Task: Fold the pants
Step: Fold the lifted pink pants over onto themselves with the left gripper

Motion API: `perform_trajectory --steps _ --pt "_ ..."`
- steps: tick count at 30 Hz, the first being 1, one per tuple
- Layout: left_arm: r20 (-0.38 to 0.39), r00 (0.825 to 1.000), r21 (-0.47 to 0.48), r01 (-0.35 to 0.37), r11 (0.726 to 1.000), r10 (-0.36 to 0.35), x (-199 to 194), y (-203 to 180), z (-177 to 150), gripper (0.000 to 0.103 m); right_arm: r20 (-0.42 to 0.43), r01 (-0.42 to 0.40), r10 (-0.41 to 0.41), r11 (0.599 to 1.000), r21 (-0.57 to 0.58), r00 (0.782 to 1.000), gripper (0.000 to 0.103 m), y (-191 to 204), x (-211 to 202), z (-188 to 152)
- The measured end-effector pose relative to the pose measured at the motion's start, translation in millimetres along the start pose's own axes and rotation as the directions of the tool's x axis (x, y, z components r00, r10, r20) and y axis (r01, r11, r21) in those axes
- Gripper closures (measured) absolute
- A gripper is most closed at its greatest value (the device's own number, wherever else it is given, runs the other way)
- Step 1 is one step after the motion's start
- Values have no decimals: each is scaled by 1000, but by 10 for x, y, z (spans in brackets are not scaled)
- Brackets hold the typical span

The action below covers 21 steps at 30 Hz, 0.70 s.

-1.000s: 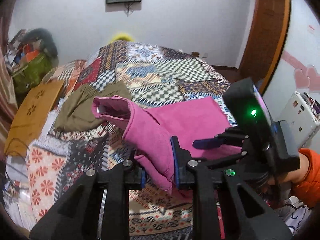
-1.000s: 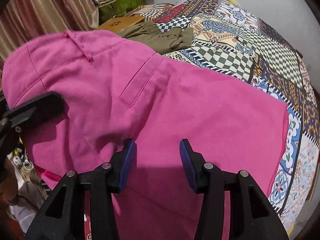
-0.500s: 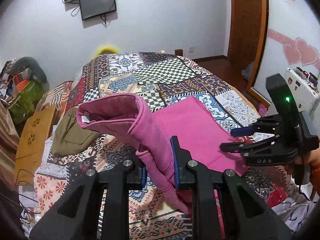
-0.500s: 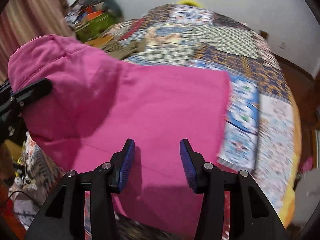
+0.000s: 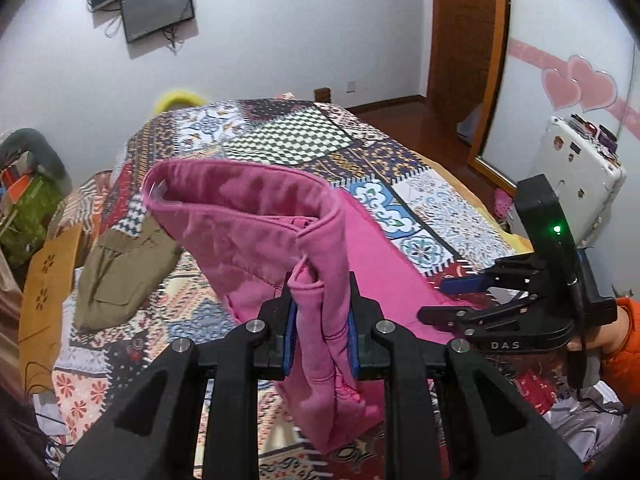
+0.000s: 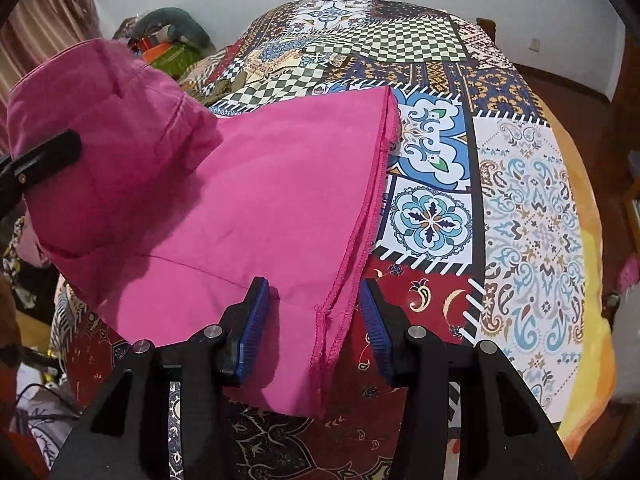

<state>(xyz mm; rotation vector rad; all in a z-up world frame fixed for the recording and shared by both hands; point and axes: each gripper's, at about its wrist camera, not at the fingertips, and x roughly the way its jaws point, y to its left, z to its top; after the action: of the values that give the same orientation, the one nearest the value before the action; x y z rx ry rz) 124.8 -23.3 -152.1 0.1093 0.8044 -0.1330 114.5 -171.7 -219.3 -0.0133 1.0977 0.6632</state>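
Pink pants (image 5: 256, 224) lie partly on the patchwork bedspread (image 5: 288, 140). My left gripper (image 5: 322, 328) is shut on the bunched waistband end and holds it lifted above the bed. The legs spread flat on the bed in the right wrist view (image 6: 256, 216), their hems (image 6: 360, 224) at the right. My right gripper (image 6: 312, 328) is open, its jaws either side of the near hem corner, low over the cloth. It also shows in the left wrist view (image 5: 480, 292), at the right.
Olive pants (image 5: 116, 276) lie on the bed to the left. A wooden board (image 5: 44, 280) and a pile of bags (image 5: 28, 200) stand left of the bed. A white case (image 5: 576, 172) and a wooden door (image 5: 464, 40) are at the right.
My left gripper has raised the waistband higher. My right gripper has moved right along the legs to the hem corner, still open.
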Motion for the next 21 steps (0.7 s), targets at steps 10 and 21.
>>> perform_trajectory --steps 10,21 --pt "-73 991 -40 112 993 -115 257 -127 16 85 9 -14 14 1000 9 1000 60 -50 15 1" --pt "-157 975 -46 154 987 -159 514 -265 5 85 28 -9 8 1000 18 1000 60 -82 -80 7"
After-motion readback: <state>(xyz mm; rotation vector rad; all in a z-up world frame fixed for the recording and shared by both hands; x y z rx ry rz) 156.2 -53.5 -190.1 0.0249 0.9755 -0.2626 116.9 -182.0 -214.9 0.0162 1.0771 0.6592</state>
